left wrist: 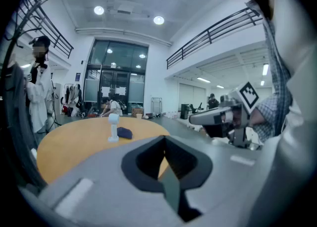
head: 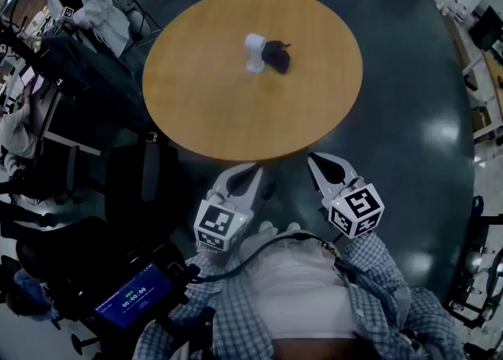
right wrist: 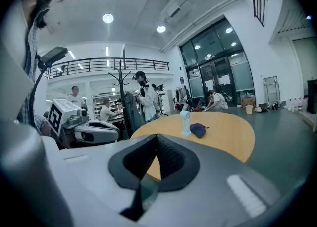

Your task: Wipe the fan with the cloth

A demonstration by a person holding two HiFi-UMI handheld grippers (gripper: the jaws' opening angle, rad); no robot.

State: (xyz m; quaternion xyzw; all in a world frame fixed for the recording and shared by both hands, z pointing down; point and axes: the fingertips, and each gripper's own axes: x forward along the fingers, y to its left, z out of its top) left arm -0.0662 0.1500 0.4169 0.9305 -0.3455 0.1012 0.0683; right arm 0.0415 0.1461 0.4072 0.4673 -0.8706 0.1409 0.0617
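Counter (head: 196,107), round and wooden, carries both task things near its middle. Left gripper (head: 253,170) and right gripper (head: 316,159) hang just off its near edge, jaws clenched on nothing. White fan (head: 254,52) stands upright, with the dark cloth (head: 276,55) bunched just beside it, toward the right edge.

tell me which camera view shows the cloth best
The head view: it looks down on the dark cloth, showing its whole outline on the table right beside the white fan. Both gripper views see it side-on and far off, a small low lump by the fan's base.
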